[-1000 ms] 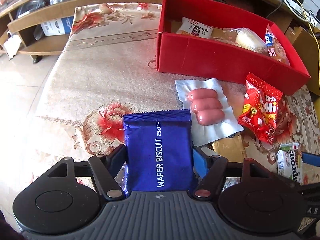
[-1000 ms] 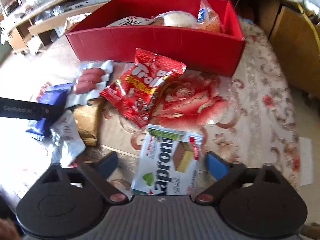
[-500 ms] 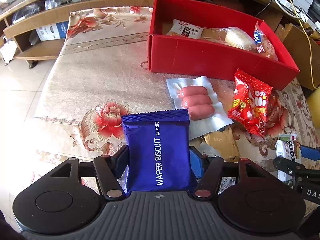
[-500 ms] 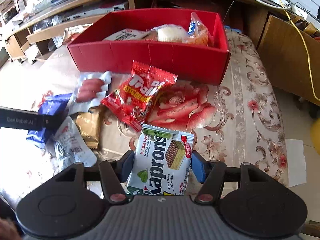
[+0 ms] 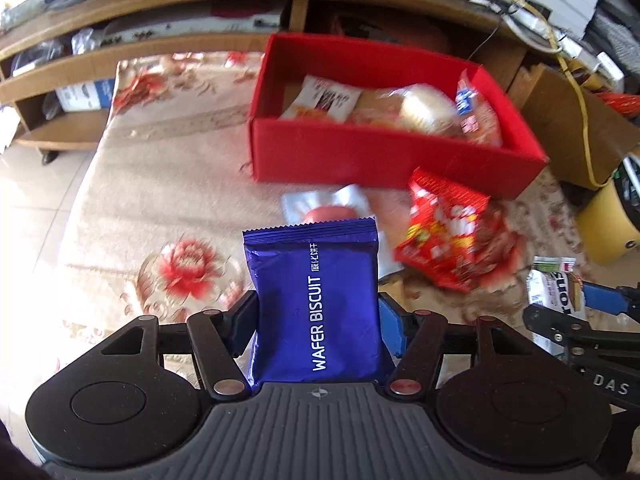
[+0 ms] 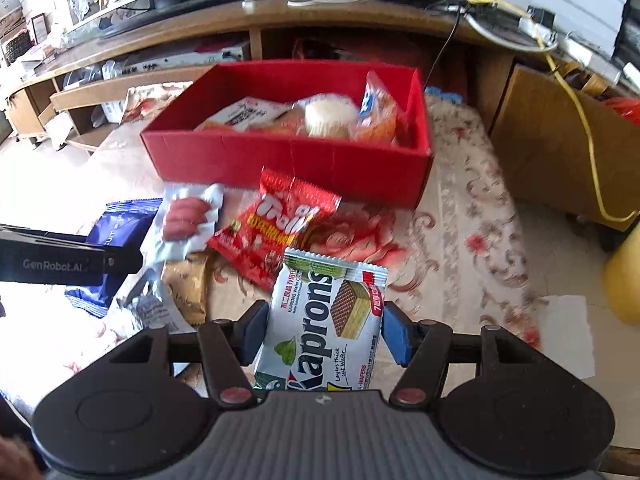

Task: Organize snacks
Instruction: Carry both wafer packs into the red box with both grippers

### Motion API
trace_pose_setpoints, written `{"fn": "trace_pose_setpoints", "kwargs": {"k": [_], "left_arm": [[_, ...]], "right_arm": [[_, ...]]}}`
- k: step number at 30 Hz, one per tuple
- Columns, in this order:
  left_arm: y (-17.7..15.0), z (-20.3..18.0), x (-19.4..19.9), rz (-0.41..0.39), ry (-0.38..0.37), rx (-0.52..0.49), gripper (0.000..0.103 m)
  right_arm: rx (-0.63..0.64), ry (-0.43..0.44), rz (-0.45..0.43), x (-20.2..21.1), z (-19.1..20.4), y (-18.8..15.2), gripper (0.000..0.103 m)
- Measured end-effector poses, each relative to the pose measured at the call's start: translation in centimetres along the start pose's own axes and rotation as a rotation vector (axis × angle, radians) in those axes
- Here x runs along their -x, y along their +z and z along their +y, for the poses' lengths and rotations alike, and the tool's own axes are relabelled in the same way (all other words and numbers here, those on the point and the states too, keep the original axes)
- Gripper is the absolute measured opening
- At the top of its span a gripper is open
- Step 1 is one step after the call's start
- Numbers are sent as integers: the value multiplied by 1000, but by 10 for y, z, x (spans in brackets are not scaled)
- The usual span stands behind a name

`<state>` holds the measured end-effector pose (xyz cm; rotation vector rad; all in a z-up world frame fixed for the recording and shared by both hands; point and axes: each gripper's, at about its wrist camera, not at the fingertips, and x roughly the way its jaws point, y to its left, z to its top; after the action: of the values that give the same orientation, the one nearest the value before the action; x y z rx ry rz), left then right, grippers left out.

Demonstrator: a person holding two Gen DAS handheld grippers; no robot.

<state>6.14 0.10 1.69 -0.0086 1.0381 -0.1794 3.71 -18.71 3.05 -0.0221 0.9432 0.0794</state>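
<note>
1. A blue wafer biscuit packet is clamped upright between the pads of the left gripper, above the floral cloth.
2. A Kaprons wafer packet is pinched by the right gripper — jaws narrowed onto its sides.
3. A red box holding snacks is seen beyond — a red candy bag lies before it.

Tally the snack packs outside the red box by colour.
Blue: 1, blue wafer pack
White-green: 1, Kaprons pack
Red: 1, red gummy bag
Gold: 1, gold pack
Silver: 1, silver pack
Clear: 1, sausage pack
Total: 6
</note>
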Motion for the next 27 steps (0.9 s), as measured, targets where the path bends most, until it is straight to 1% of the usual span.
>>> {"fn": "trace_pose_setpoints", "kwargs": {"k": [4, 7, 10, 14, 18, 21, 27], "left_arm": [[9, -10, 11, -47, -5, -9, 68], [18, -15, 13, -78, 2, -8, 68], [26, -22, 12, -97, 0, -13, 68], [42, -32, 6, -123, 12, -26, 68], [63, -39, -2, -142, 28, -34, 68], [77, -44, -9, -150, 42, -39, 68], [102, -43, -22, -153, 55, -16, 68]], "right_arm": [[17, -14, -24, 7, 3, 18, 55], [37, -10, -68, 15, 8, 34, 55], [35, -1, -106, 13, 7, 47, 55], [21, 11, -130, 2, -4, 67, 56], [-27, 30, -138, -11, -19, 87, 56], [-19, 28, -139, -20, -21, 99, 56], [-21, 35, -150, -36, -26, 125, 56]]}}
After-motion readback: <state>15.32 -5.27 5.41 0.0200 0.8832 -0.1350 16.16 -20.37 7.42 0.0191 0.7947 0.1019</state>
